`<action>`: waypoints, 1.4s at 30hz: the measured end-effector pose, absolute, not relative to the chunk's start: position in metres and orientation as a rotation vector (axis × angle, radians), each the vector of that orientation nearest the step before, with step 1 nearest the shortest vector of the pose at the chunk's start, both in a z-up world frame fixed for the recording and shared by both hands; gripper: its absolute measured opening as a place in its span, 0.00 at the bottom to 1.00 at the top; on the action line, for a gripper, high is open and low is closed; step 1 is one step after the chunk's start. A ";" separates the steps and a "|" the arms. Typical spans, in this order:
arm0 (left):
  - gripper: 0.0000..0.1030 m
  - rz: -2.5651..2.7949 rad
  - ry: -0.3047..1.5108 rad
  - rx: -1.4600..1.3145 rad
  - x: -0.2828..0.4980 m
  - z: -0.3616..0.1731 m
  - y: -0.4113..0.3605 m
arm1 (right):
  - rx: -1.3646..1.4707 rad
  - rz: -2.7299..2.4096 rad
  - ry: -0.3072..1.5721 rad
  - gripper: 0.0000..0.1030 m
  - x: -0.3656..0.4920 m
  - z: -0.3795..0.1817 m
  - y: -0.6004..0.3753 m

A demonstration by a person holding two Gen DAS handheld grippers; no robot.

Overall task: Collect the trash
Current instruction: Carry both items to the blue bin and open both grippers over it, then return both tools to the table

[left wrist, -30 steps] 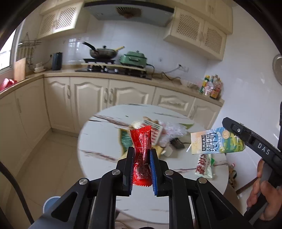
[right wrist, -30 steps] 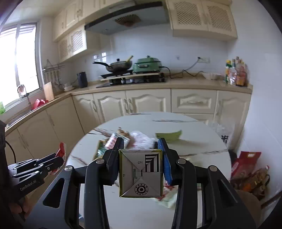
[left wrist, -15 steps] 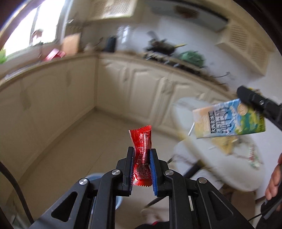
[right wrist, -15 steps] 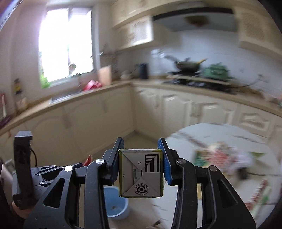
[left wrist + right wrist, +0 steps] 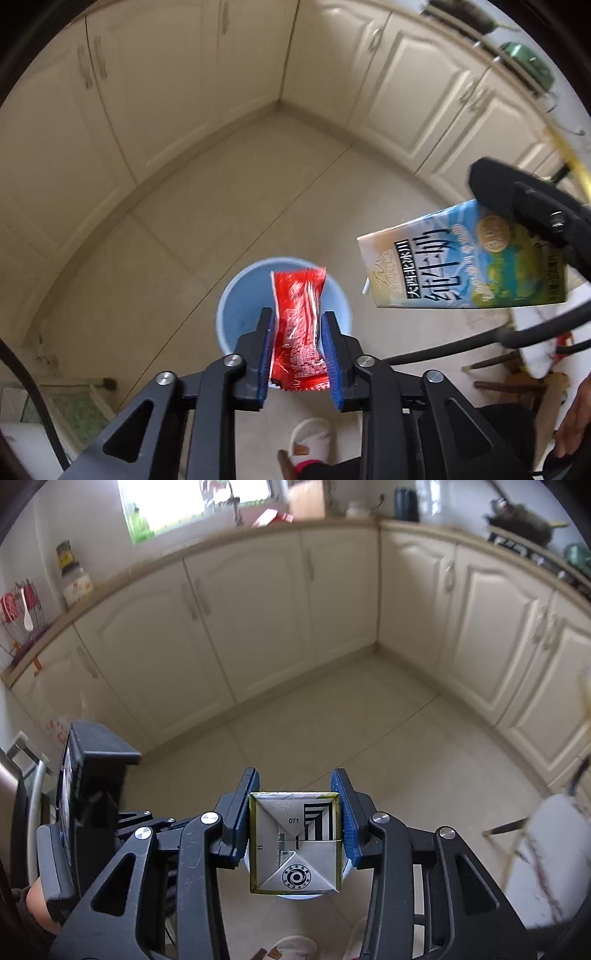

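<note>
Two pieces of trash are in the air, one in each of your tongs.

Left wrist view: the left tongs (image 5: pixel 297 347) point steeply down at the blue bin (image 5: pixel 236 317) on the floor (image 5: pixel 221 221). Their jaws have just been opening, and the red wrapper (image 5: pixel 299 332) hangs loose between the blue pads rather than pinched. It is right over the bin's mouth. It is thin, crinkly film (almost weightless, I judge), so it may flutter or cling to a pad; if it sticks, pinch its flat middle, not the crimped ends. The milk carton (image 5: pixel 461 266) hangs to the right, outside the bin's rim, so it has to come left before you let go. The bin stands well apart from the cabinets (image 5: pixel 147 110), with bare floor on every side except your slipper (image 5: pixel 310 439) just beside it.

Right wrist view: the right tongs (image 5: pixel 297 823) are clamped on the carton's two broad sides, its folded end facing the camera. It is stiff cardboard and probably light if empty, so a gentle squeeze is enough. Only a sliver of the bin shows under it. The desk (image 5: pixel 554 849) edge and a chair leg (image 5: pixel 506 827) sit off to the right, clear of your path.
</note>
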State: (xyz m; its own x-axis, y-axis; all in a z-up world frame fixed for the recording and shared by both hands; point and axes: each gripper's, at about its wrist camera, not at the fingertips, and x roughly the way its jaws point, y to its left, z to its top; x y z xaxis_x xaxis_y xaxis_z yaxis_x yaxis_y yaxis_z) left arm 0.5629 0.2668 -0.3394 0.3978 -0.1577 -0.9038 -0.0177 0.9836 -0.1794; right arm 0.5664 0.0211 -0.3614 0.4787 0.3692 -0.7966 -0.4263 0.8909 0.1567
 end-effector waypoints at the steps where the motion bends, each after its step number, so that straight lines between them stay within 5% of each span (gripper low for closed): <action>1: 0.30 -0.076 1.175 -0.179 0.567 -0.346 0.272 | -0.081 0.486 0.978 0.37 0.573 -0.376 0.027; 4: 0.48 -0.048 1.196 -0.195 0.581 -0.357 0.290 | -0.060 0.512 1.049 0.38 0.589 -0.413 0.038; 13: 0.53 0.034 1.155 -0.240 0.584 -0.324 0.309 | -0.050 0.493 1.066 0.65 0.600 -0.429 0.029; 17: 0.54 0.077 1.061 -0.231 0.566 -0.277 0.296 | -0.098 0.444 0.976 0.87 0.581 -0.391 0.020; 31: 0.86 0.008 0.560 -0.167 0.411 -0.071 0.175 | -0.109 0.208 0.604 1.00 0.459 -0.194 -0.047; 42: 0.98 -0.135 0.285 -0.066 0.211 -0.042 0.086 | -0.064 -0.024 0.367 1.00 0.334 -0.077 -0.141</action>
